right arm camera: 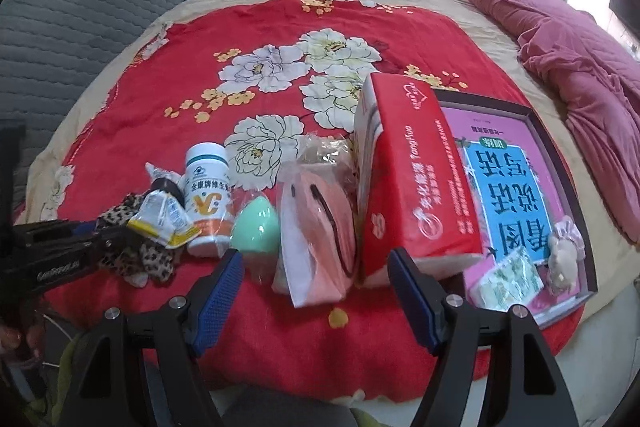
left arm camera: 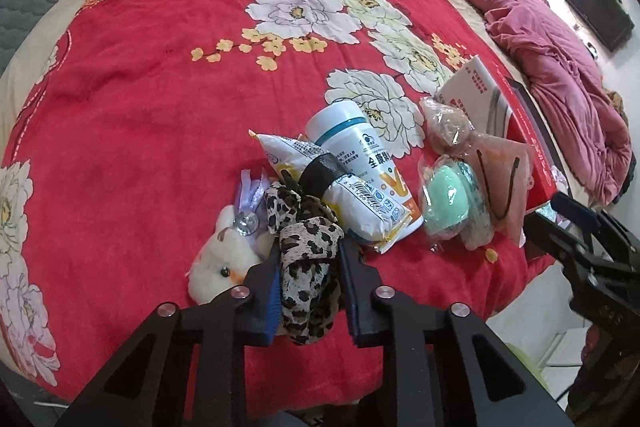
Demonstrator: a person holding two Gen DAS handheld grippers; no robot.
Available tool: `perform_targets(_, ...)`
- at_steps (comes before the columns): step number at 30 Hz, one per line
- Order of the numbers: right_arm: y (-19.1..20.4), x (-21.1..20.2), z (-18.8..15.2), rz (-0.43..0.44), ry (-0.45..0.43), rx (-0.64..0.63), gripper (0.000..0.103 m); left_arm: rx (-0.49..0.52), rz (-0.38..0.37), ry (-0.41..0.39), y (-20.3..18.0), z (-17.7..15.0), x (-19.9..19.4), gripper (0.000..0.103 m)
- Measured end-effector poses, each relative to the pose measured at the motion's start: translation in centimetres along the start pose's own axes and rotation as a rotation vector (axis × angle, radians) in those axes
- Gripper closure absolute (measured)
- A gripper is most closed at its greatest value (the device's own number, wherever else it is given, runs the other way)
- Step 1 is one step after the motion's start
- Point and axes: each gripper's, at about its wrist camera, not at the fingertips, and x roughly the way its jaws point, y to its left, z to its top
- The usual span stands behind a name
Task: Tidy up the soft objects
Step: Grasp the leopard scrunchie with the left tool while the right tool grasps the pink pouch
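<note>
Pinching the scrunchie in narrow left jaws, likely to lift it from the clutter. Waiting with right jaws wide above the pouch.

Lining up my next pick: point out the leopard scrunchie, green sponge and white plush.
leopard scrunchie (left arm camera: 306, 259), left wrist view, middle of its fabric.
green sponge (right arm camera: 256, 229), right wrist view, centre of its rounded body.
white plush (left arm camera: 220, 267), left wrist view, its face.
</note>
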Motion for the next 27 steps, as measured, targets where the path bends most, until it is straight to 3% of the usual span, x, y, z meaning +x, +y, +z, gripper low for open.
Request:
perform_targets(2, 0.1, 0.5, 0.4, -0.011, -0.001, 0.005, 0.030, 0.001, -0.009, 0.005, 0.0, 0.0, 0.1, 0.084)
perform_targets(4, 0.3, 1.3, 1.0, -0.036, 0.000, -0.001, 0.037, 0.000, -0.016, 0.009, 0.1, 0.1, 0.3, 0.086)
perform_targets(11, 0.9, 3.8, 2.1, -0.087, 0.035, -0.022, 0.087, -0.021, -0.042, 0.012, 0.6, 0.2, 0.4, 0.093)
perform_targets(20, -1.3, 1.3, 2.4, -0.033, -0.024, 0.064, 0.090, -0.051, -0.079, -0.037, 1.1, 0.7, -1.2, 0.096)
perform_targets(27, -2.3, -1.6, 2.9, 0.060, -0.085, 0.098, 0.090, -0.046, -0.082, -0.087, 0.5, 1.3, -3.3, 0.096)
